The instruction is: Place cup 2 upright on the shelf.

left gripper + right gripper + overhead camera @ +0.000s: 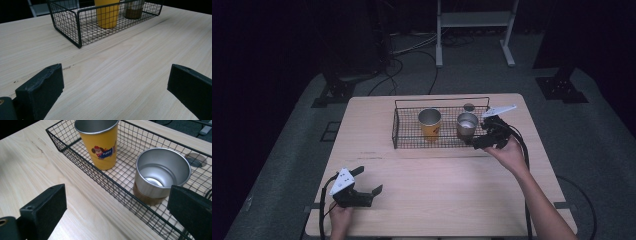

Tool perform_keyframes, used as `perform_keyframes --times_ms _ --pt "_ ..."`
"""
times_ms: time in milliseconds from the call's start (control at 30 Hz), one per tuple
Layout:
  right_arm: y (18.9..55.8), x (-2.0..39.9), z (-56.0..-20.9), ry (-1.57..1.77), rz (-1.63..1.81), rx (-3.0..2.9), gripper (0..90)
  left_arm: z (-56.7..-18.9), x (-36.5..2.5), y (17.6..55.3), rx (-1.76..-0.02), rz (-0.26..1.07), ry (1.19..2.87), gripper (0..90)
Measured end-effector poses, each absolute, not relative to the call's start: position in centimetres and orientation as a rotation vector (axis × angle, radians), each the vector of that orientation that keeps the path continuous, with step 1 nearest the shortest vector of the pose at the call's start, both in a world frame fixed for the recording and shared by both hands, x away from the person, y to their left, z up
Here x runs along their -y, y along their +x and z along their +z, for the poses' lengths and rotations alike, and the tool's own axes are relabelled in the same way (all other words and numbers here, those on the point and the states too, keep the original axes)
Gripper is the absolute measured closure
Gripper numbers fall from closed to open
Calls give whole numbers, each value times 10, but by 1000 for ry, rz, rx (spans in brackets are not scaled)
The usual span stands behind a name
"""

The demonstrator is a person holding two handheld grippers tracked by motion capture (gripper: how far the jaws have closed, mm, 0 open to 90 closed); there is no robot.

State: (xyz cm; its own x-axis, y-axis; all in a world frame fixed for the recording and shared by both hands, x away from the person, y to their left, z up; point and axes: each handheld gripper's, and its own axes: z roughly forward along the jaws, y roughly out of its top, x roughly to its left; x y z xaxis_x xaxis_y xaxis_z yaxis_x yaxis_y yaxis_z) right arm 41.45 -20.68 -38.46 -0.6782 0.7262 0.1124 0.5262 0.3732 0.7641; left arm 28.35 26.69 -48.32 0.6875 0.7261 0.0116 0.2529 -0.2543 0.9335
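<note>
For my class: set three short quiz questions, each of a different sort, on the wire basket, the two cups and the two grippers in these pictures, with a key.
1. True or false: the yellow cup lies on its side in the wire basket.
2. Which gripper is nearer the basket? A. left gripper B. right gripper
3. Fill in: the steel cup stands ___ the basket.

Key: 1. False, it stands upright. 2. B; the left one is near the table's front edge, jaws apart. 3. Inside, beside the yellow cup, apart from it.
</note>
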Motion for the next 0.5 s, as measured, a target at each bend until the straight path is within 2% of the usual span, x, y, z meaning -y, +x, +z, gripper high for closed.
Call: perform_keyframes --times_ms 500 --pt "401 227 -396 1156 1204 -2393 21 -483 -267 284 -774 548 1820 0"
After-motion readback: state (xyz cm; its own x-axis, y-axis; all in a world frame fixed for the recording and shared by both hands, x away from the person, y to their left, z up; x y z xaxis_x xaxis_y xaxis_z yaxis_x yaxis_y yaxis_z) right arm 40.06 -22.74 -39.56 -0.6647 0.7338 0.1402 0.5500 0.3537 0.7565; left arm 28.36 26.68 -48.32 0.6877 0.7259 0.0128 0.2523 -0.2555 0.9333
